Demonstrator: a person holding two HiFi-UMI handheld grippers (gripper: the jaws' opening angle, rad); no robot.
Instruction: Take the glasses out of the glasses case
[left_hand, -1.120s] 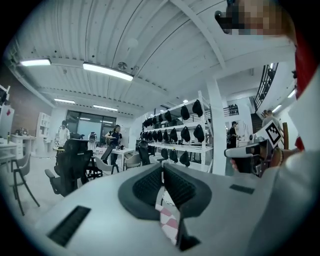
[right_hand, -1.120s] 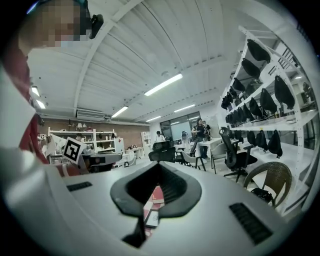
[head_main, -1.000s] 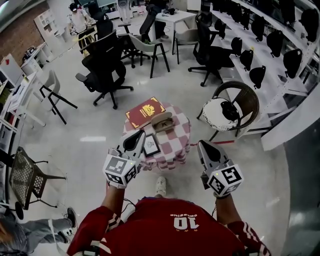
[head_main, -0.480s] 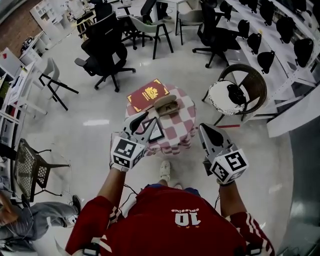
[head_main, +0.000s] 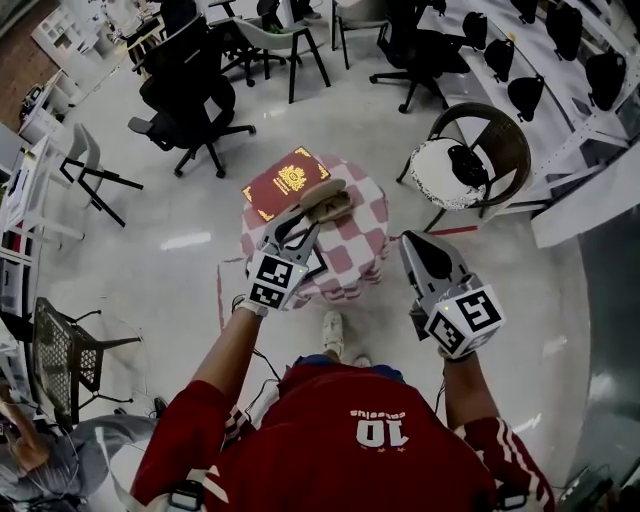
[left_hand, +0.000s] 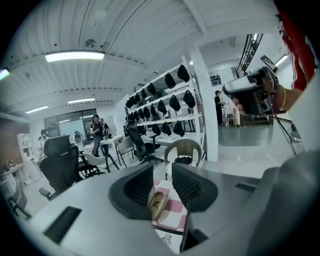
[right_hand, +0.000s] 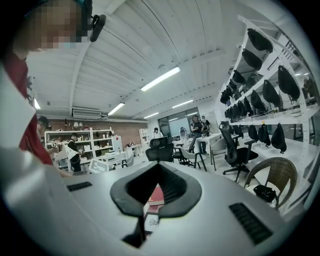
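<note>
A tan glasses case (head_main: 326, 205) lies shut on a small round table with a pink checked cloth (head_main: 365, 225), beside a red book (head_main: 287, 181). My left gripper (head_main: 304, 222) hovers over the table just short of the case, its jaws open and empty. In the left gripper view the case (left_hand: 156, 204) shows through the gap of the left gripper (left_hand: 162, 173). My right gripper (head_main: 413, 243) hangs to the right of the table, off its edge, with its jaws shut on nothing. The right gripper (right_hand: 159, 167) looks toward the book (right_hand: 156, 195).
A small black-framed card (head_main: 317, 263) lies on the table's near side. A wicker chair with a white cushion (head_main: 466, 172) stands right of the table, black office chairs (head_main: 188, 105) behind it. A person's shoe (head_main: 333, 333) is under the near edge.
My left gripper has moved forward and down over the table toward the case, and its jaws have opened. The right gripper has drifted a little forward, still shut.
</note>
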